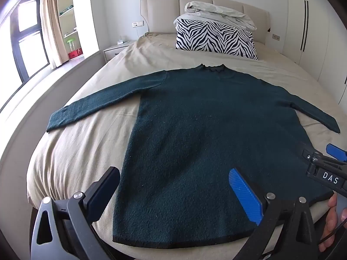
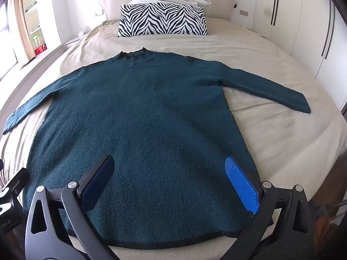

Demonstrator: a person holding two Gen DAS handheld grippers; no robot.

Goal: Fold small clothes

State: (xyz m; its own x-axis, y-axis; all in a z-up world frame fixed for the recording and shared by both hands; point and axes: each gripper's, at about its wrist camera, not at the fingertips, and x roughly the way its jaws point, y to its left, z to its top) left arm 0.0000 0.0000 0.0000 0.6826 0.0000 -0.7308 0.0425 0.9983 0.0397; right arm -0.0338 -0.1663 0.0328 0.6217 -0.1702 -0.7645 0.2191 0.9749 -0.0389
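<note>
A dark teal knit sweater point(image 1: 206, 130) lies flat on the bed, collar away from me, both sleeves spread out to the sides; it also shows in the right wrist view point(image 2: 138, 119). My left gripper point(image 1: 173, 186) is open and empty, hovering above the sweater's lower left part near the hem. My right gripper point(image 2: 171, 177) is open and empty above the lower right part near the hem; it also shows at the right edge of the left wrist view point(image 1: 325, 162).
The beige bed sheet point(image 1: 76, 162) covers a large bed. A zebra-print pillow point(image 1: 214, 36) with a folded white duvet point(image 1: 219, 14) on it sits at the headboard. A nightstand point(image 1: 115, 51) is at the left, white wardrobes point(image 2: 303, 21) at the right.
</note>
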